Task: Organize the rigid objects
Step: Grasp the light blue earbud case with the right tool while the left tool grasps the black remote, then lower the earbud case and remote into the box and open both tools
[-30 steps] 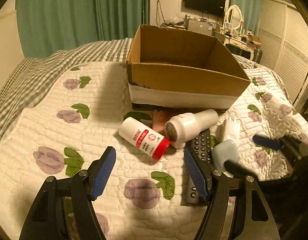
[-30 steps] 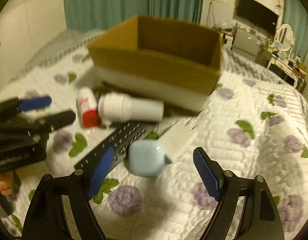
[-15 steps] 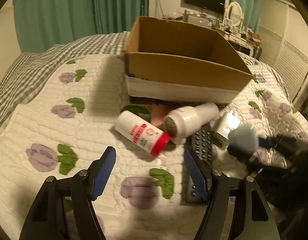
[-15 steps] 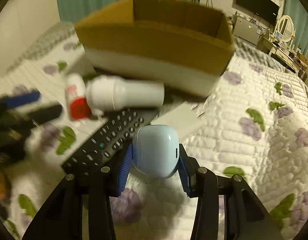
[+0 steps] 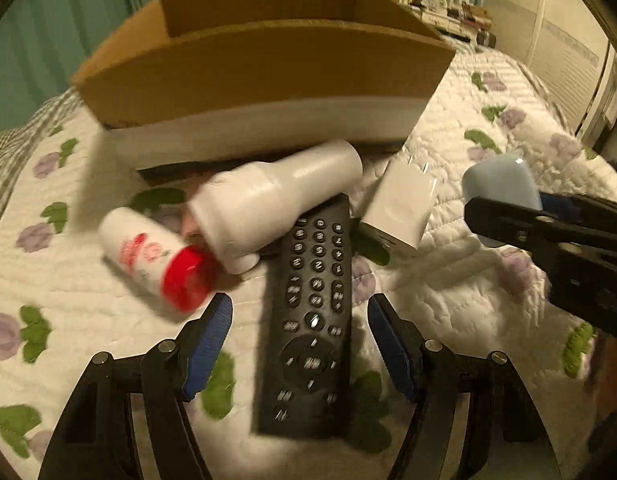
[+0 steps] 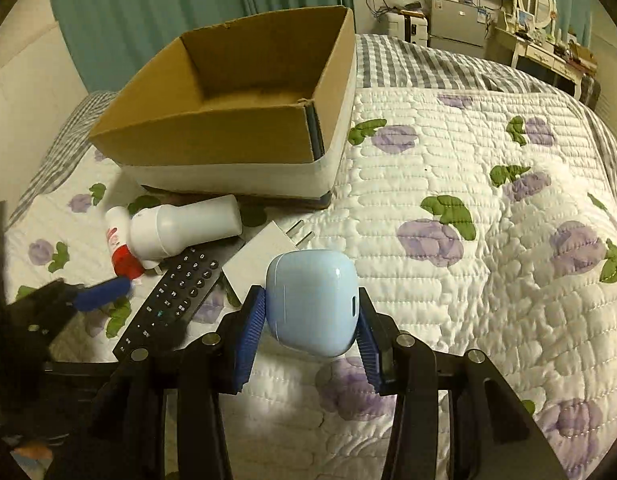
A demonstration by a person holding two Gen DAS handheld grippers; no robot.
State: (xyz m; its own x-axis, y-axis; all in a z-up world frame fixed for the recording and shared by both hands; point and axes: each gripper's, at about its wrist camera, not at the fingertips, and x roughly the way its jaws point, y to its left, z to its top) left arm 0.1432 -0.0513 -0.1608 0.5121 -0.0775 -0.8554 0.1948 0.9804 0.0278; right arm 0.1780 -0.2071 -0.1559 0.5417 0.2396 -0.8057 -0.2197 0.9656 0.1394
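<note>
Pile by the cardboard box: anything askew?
Yes. The white plastic bottle lies tipped, its neck end overlapping the top of the black remote control and touching the red-capped white bottle, also on its side. No spill visible.

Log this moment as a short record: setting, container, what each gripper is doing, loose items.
setting: quilted floral bedspread
container: open cardboard box; no items visible inside
right gripper: shut on light blue earbud case, held above the bedspread
left gripper: open, fingers either side of the black remote, not gripping
loose items in front of the box: white lint shaver lying on its side, its head on the remote's top end; red-capped white bottle on its side; white plug adapter
</note>
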